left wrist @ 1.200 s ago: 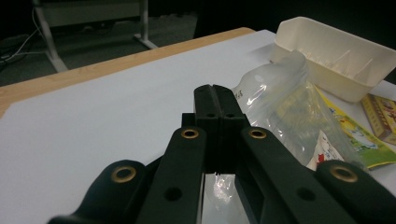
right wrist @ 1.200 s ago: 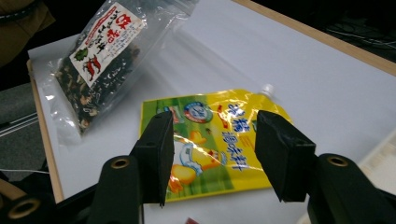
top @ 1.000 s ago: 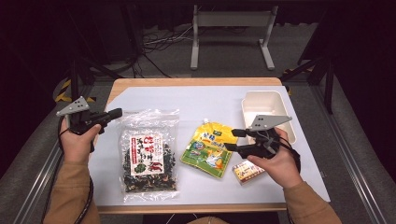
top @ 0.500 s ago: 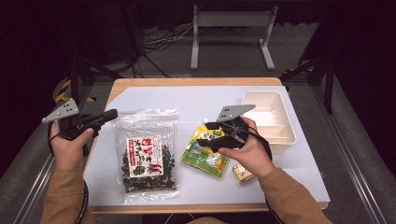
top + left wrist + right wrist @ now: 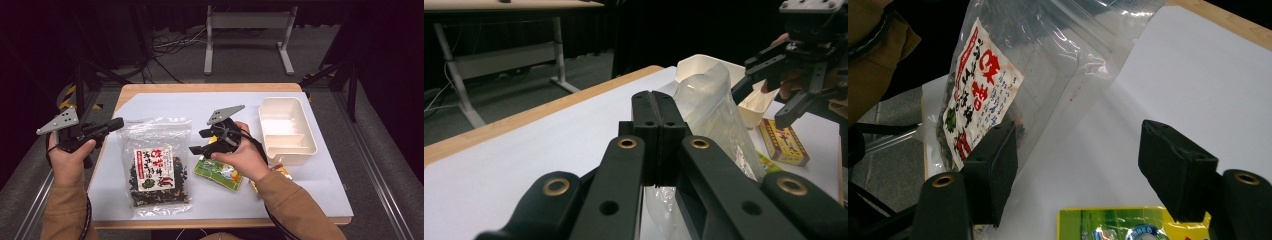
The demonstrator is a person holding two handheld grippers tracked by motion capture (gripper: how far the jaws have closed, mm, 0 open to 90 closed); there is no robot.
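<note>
Your left gripper [image 5: 116, 124] was held off the table's [image 5: 165, 102] left edge, clear of the white sheet [image 5: 320, 175] that covers most of the top. In the left gripper view its jaws stood pressed flat together with nothing between them, pointing across the table toward the tub [image 5: 704, 67].

Your right gripper [image 5: 199, 141] hovered over the middle of the table, just right of the clear bag [image 5: 156, 165]. Its jaws were spread wide and held nothing. In the right gripper view one jaw sat in front of the bag's [image 5: 1013, 85] edge near the printed label [image 5: 979, 95] and the other stood over bare sheet [image 5: 1208, 75]. Whether the near jaw touched the bag could not be told.

The bag lay flat on the sheet, left of centre, its dark contents gathered in the lower half and its label facing up. The green and yellow pouch [image 5: 219, 172] lay under your right hand [image 5: 240, 157], partly covered by it; its top edge showed at the bottom of the right gripper view [image 5: 1128, 225]. A small yellow and red packet [image 5: 785, 141] lay near the tub in the left gripper view, and in the high view it peeked out from behind your right sleeve [image 5: 295, 205].

The tub [image 5: 287, 131] sat at the right of the sheet, upright, with a shallow divider across its inside. It was well apart from the bag and just beside your right hand.
</note>
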